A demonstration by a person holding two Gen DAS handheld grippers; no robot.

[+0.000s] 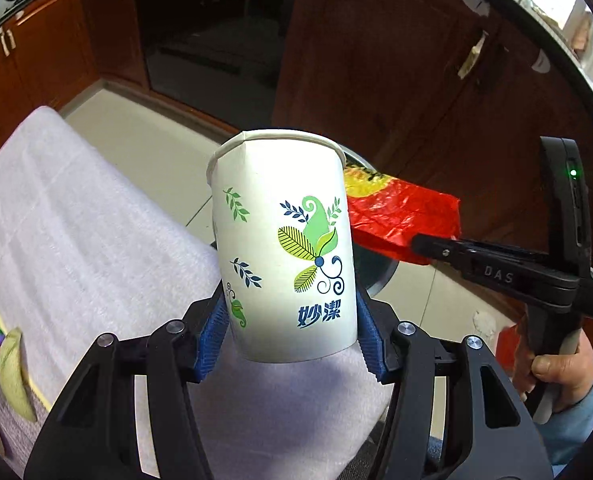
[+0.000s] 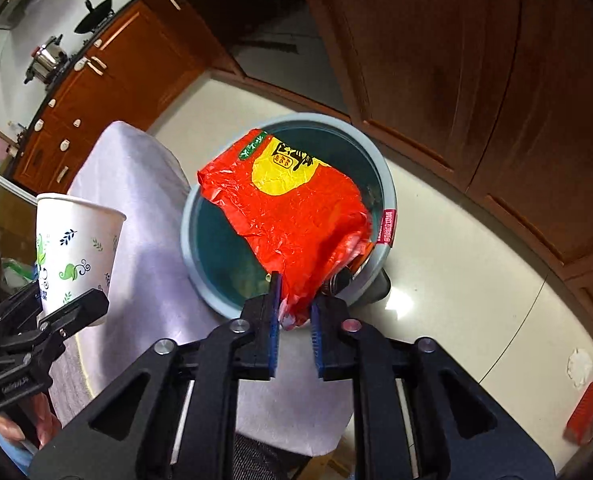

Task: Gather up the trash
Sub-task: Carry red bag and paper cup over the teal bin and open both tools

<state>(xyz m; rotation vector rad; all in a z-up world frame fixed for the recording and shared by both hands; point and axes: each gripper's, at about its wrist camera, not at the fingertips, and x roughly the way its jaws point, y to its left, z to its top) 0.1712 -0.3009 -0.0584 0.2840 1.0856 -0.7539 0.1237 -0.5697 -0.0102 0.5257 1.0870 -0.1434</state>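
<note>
- Two grippers, each loaded.
- Left gripper (image 1: 292, 340): blue pads clamp the lower wall of the paper cup (image 1: 284, 248), upright at frame center.
- Right gripper (image 2: 295, 316): nearly closed fingers pinch the red wrapper (image 2: 296, 208) edge; wrapper hangs above the bin (image 2: 388, 192), center frame.

The left gripper (image 1: 292, 332) is held upright, its blue-padded fingers (image 1: 212, 336) pressed against both sides of a paper cup (image 1: 284, 248). To its right, the right gripper (image 2: 294, 312) reaches forward, its pads (image 2: 274, 320) pinching the edge of a red wrapper (image 2: 296, 208). The right hand (image 1: 556, 372) wraps the handle, blue sleeve at the wrist.
</note>
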